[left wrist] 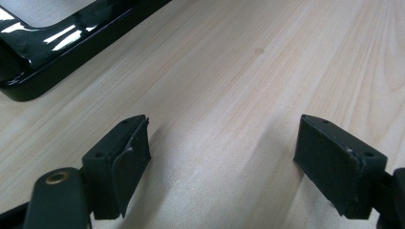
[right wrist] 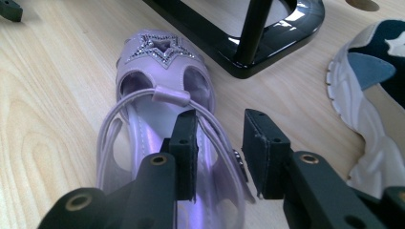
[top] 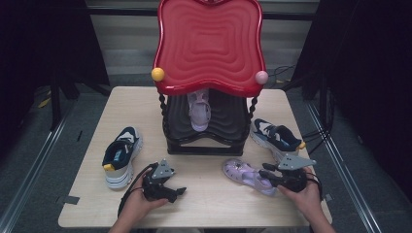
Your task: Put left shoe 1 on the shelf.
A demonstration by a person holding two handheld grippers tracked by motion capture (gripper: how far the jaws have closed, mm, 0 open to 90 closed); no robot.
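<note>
We see the red-topped shoe rack (top: 209, 48) at upper centre, one lilac sandal (top: 199, 110) on its shelf. Our right gripper (right wrist: 219, 152), jaws apart, straddles the other sandal's (right wrist: 157, 95) side wall at lower right; close squarely on it, clear of the elastic strap (right wrist: 143, 98). Left gripper (left wrist: 222, 157) gapes empty. Sneakers (top: 121, 155) flank the rack.

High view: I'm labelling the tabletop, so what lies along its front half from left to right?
Navy sneaker → left gripper → purple sandal → right gripper, at the sandal's heel end; a second navy sneaker lies just behind them.
</note>
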